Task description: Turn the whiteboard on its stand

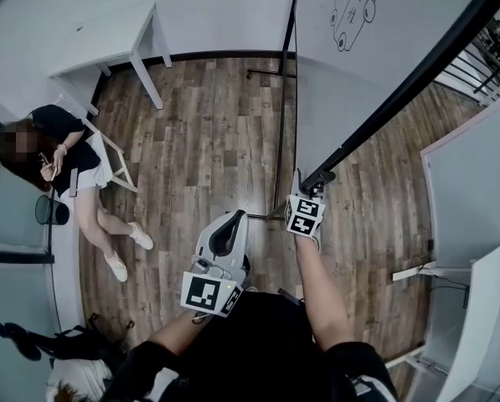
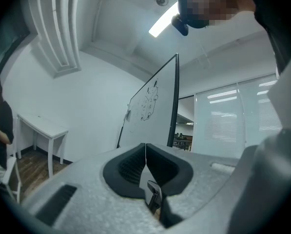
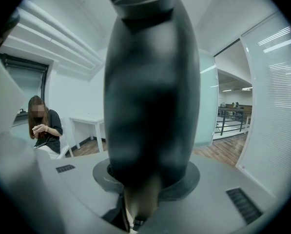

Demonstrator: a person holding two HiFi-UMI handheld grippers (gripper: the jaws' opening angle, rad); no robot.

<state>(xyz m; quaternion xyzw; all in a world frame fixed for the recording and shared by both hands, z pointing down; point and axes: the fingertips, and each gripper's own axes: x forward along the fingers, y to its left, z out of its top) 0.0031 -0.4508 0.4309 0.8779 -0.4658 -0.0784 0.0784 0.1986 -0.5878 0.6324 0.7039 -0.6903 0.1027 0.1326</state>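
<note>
While your right gripper (image 1: 315, 182) is clamped on the black frame bar (image 1: 409, 75) of the whiteboard (image 1: 350, 65) just ahead, your left gripper (image 1: 233, 218) hangs nearby, jaws together on nothing. A one-handed pull could slip the bar from that grip; a jerk might skid the stand (image 1: 284, 124).

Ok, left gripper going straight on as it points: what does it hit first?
Likely the whiteboard, on its drawn-on face close to the black frame edge. Nothing shows between the left gripper's shut tongs and the board, though depth is hard to judge.
</note>
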